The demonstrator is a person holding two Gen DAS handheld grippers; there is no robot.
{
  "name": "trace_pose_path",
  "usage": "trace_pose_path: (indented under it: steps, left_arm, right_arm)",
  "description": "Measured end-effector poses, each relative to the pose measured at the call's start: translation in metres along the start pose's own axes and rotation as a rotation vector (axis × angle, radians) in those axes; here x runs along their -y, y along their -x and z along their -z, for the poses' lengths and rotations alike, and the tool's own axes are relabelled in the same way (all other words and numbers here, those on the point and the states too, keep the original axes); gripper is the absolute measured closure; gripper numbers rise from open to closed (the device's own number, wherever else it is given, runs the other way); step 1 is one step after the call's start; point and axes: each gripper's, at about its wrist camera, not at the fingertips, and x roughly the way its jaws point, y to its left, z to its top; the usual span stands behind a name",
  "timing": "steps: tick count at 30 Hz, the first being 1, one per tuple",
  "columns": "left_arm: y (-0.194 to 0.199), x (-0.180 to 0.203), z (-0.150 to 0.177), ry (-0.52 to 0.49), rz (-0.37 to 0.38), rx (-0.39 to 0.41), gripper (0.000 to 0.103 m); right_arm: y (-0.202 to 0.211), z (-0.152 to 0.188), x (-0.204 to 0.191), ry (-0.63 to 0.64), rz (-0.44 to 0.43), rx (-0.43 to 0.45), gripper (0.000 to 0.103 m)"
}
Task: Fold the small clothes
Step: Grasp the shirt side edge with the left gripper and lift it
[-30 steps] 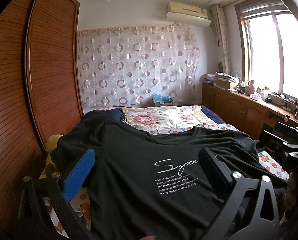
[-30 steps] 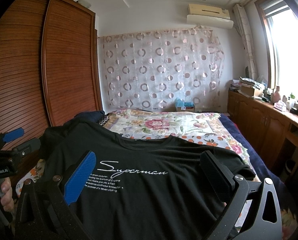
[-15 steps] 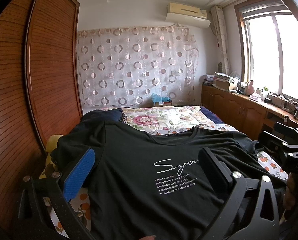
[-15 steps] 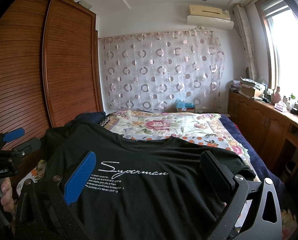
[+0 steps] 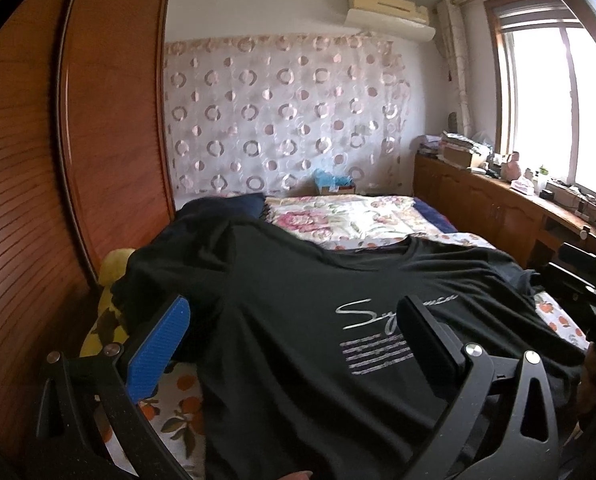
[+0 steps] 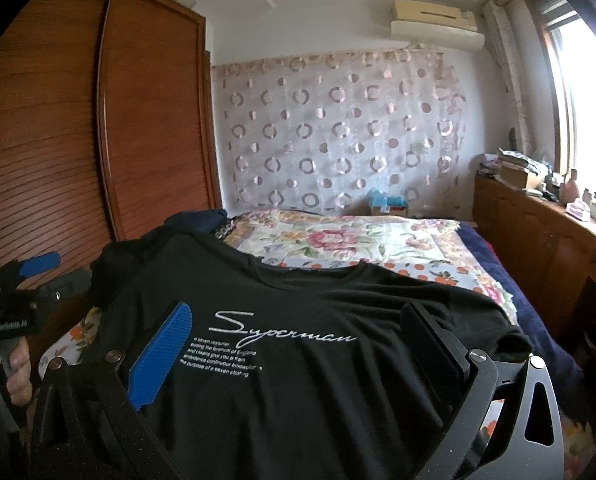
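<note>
- Left wrist view: the left gripper [image 5: 294, 336] is held with jaws spread wide and nothing between them; the black T-shirt [image 5: 298, 300] is spread print-up on the bed [image 5: 362, 220], below and ahead of the jaws.
- Right wrist view: the right gripper [image 6: 298, 340] is likewise held with jaws apart and empty above the same shirt; its neckline lies ahead of the jaws, its right sleeve just beyond the right jaw.
- No fold is judged begun, so a grasp is the likely step.
- Each jaw pair is best lowered onto one side of the garment, with a single layer pinched.
- Both sides are best lifted evenly, so wrinkles are avoided.
</note>
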Motion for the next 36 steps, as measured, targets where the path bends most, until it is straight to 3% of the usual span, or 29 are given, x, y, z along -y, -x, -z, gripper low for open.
trace_pose_path:
  steps: [13,18,22,33,36]
  left_arm:
    - [-0.035,-0.044,0.013,0.015,-0.069,-0.079,0.000]
    - [-0.045,-0.066,0.018,0.021,-0.063,-0.089,0.000]
    - [-0.053,-0.085,0.019,0.029,-0.055,-0.092,0.008]
    - [-0.082,-0.134,0.007,-0.009,-0.094,-0.087,0.008]
    - [-0.092,-0.150,0.003,0.012,-0.073,-0.114,0.016]
  right_arm:
    - [-0.030,-0.010,0.002,0.038,-0.058,-0.064,0.000]
    - [-0.043,-0.014,0.006,0.057,-0.097,-0.095,0.000]
    - [-0.053,-0.016,0.009,0.070,-0.113,-0.112,0.000]
    - [-0.088,-0.027,-0.002,0.159,-0.140,-0.101,0.000]
    - [-0.093,-0.027,-0.005,0.161,-0.185,-0.119,0.000]
